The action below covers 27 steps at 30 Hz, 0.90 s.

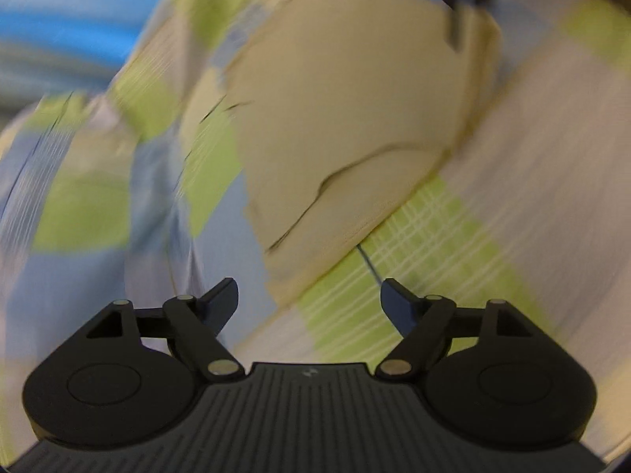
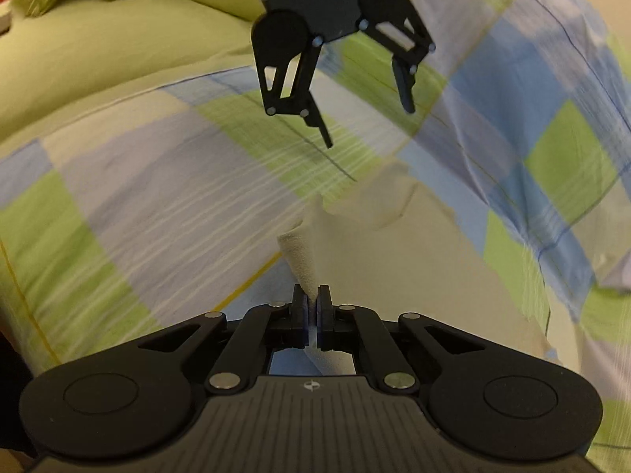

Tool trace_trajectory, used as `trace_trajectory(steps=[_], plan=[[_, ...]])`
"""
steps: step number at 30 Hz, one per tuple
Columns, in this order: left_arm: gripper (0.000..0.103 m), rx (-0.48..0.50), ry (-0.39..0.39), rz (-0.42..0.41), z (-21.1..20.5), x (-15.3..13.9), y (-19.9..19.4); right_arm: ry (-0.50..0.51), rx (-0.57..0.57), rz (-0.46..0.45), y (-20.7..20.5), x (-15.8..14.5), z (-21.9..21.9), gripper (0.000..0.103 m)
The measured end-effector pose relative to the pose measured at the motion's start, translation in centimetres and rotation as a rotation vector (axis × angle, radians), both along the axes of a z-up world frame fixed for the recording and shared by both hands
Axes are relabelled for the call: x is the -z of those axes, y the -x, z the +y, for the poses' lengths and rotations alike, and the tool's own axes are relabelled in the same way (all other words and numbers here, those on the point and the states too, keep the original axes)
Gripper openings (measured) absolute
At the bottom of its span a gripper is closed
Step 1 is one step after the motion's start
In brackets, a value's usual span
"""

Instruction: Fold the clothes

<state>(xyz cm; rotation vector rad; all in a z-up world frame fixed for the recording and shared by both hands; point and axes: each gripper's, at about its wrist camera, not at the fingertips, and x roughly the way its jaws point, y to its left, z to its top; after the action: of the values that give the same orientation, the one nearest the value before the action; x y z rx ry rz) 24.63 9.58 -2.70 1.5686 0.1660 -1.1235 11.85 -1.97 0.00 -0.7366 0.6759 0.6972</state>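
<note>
Right wrist view: your right gripper [image 2: 312, 299] has its jaws pinched on an edge of the cream garment [image 2: 394, 260], which trails onto the checked bedspread [image 2: 157, 205]. Your left gripper [image 2: 368, 124] hangs spread and empty above it. The cloth looks light and limp; take a far corner.

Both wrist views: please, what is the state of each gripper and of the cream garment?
left gripper: open, holding nothing, above the bedcover.
right gripper: shut on an edge of the garment.
cream garment: lying on the checked bedcover, one edge lifted.
</note>
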Motion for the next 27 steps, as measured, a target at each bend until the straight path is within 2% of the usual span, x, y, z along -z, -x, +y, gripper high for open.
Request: trace_trajectory(steps=[6,10,12,15,18,20,23,24,25,26,27], plan=[[0.076,0.231,-0.035,-0.016,-1.2,1.5,-4.2,-0.025,0.073,0.057,-1.6,-2.6,-0.8,0.002],[0.076,0.351,-0.064,0.014,-2.3,1.5,-7.1,-0.019,0.102,0.106,-2.3,-3.6,-1.1,0.002],[0.076,0.370,-0.090,0.038,-2.8,1.1,-8.8,-0.007,0.112,0.126,-2.4,-3.7,-1.2,0.002],[0.075,0.434,-0.079,0.018,-2.5,0.7,-10.8,-0.012,0.132,0.151,-2.9,-3.7,-1.1,0.002],[0.075,0.589,-0.119,-0.007,-1.7,1.7,-11.4,-0.021,0.160,0.170,-3.6,-3.6,-0.8,0.002],[0.075,0.677,-0.117,-0.024,-1.2,2.4,-11.6,-0.030,0.183,0.178,-4.0,-3.8,-0.7,0.002],[0.075,0.722,-0.096,-0.015,-1.4,2.6,-12.1,-0.045,0.213,0.179,-4.2,-4.3,-0.8,0.002],[0.066,0.729,-0.089,-0.010,-1.5,2.5,-12.2,-0.051,0.222,0.178,-4.2,-4.5,-0.8,0.002],[0.051,0.736,-0.087,-0.005,-1.7,2.5,-12.3,-0.056,0.231,0.178,-4.2,-4.7,-0.9,0.002],[0.046,0.746,-0.081,0.000,-1.8,2.4,-12.3,-0.059,0.238,0.180,-4.1,-4.9,-1.0,0.002],[0.037,0.758,-0.073,0.004,-2.0,2.3,-12.2,-0.061,0.245,0.180,-4.0,-5.1,-1.2,0.002]])
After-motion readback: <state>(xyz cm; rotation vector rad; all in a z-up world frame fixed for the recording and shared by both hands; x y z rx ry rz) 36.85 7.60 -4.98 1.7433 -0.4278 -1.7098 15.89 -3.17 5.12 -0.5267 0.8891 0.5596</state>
